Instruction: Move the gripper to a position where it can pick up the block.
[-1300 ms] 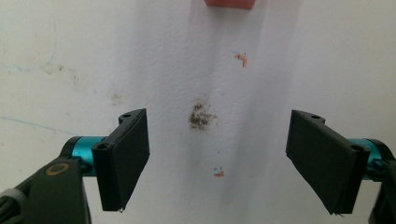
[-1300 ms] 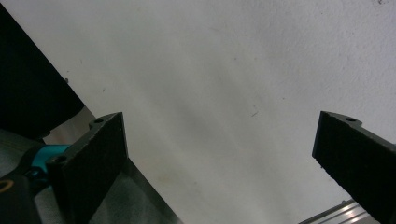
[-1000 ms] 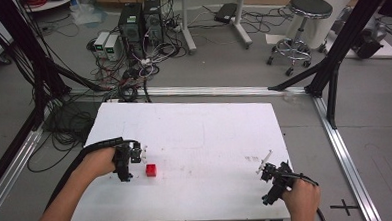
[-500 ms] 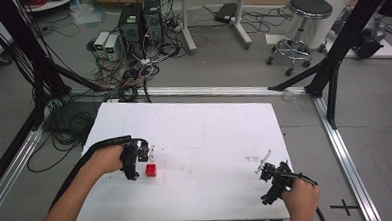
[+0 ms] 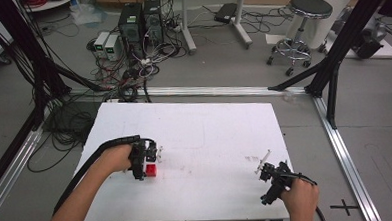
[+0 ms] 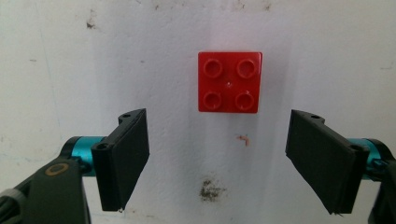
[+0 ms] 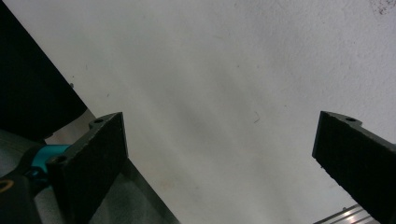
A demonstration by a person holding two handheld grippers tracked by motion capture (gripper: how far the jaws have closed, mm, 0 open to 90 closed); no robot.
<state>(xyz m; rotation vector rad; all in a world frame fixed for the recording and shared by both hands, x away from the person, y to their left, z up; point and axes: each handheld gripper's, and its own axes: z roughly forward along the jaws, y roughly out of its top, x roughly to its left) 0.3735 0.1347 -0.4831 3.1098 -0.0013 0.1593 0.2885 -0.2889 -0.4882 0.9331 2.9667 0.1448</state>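
Though unclamped, red brick (jaws wide)

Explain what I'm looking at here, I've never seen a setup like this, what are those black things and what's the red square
A person sits at a white table holding a hand-operated gripper in each hand. The wide picture comes from a camera above, looking down. It shows the left gripper over a red toy brick and the right gripper near the table's front right corner.

The other two pictures come from small cameras riding on the grippers. The black slabs are each gripper's two jaws. In the left gripper view, the jaws stand open above the red toy brick, which has four studs and lies flat on the table. The right gripper's jaws are open over bare table. Nothing is held.
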